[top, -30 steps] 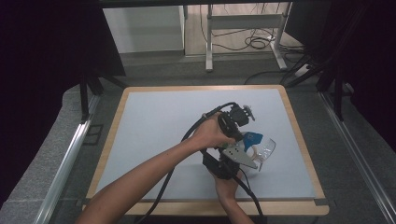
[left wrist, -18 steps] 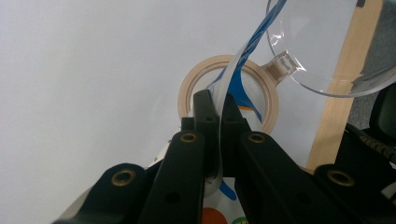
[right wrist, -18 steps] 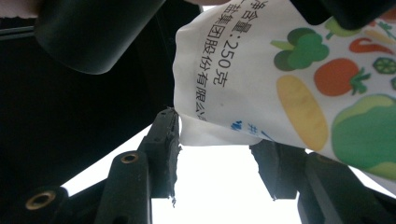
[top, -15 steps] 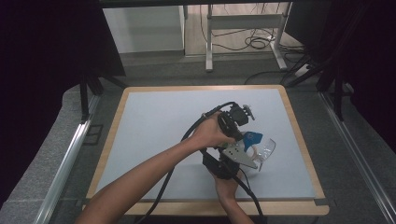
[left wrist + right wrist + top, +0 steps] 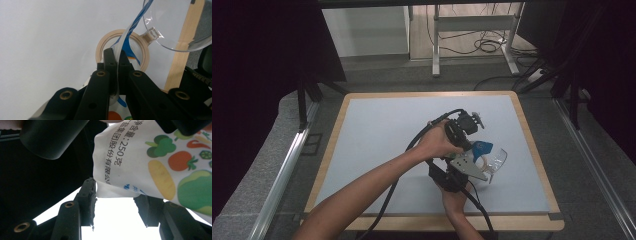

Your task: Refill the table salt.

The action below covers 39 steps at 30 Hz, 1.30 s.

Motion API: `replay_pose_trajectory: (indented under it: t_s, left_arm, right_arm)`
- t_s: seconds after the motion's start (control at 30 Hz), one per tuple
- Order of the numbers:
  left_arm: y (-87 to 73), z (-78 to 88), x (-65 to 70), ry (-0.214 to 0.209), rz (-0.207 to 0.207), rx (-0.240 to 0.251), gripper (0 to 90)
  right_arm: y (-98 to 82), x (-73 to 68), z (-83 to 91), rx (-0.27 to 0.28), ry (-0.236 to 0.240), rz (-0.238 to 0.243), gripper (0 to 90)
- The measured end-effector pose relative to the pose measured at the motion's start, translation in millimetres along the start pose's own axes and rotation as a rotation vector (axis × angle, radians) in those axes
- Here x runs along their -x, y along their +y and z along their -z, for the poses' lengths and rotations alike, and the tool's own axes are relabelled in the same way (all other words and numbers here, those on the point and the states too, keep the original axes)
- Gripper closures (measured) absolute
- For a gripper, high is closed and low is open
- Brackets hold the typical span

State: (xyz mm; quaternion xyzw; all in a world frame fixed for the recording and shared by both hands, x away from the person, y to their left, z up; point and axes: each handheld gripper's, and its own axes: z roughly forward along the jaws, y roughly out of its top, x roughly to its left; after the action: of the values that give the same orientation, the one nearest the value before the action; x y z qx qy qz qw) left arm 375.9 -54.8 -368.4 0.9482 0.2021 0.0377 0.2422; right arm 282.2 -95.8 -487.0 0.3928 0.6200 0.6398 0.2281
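White plastic printed with vegetables and Chinese lettering: that is the pouch [image 5: 160, 162] both grippers are working on, held in the air just off the pale grey table [image 5: 377, 130], toward four o'clock of its middle. In the high view the left gripper [image 5: 464, 131] sits at twelve o'clock of the cluster and the right gripper [image 5: 451, 175] at six, with the blue-and-white pouch [image 5: 482, 148] between them and a clear plastic bowl [image 5: 498, 159] just beside it at three o'clock.

In the left gripper view, that gripper's [image 5: 117, 56] jaws are clenched on the pouch's thin edge [image 5: 125, 42], which rises from between them toward one o'clock. A tan tape ring [image 5: 122, 48] lies on the table beyond, and the clear bowl [image 5: 172, 25] hangs at two o'clock.

In the right gripper view, the right gripper [image 5: 116, 197] stands with its jaws parted. The pouch's lower corner dips into the gap from above and touches the left finger [image 5: 88, 195]; the other finger is half hidden behind the pouch, so nothing is pinched there.

I judge this to be the hand-over or tear-open step: one side gripped, the other lining up. The next move calls for the right gripper to rise a little so the corner sits deeper, then close firmly before any pulling.
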Motion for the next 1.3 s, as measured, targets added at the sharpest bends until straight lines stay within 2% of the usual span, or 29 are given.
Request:
replay_pose_trajectory:
  t_s: [1.3]
  left_arm:
    - [-0.2, -0.4, 0.1, -0.001, -0.001, 0.004, 90.0]
  right_arm:
    - [1.0, -0.4, 0.8, 0.001, -0.002, 0.002, 53.5]
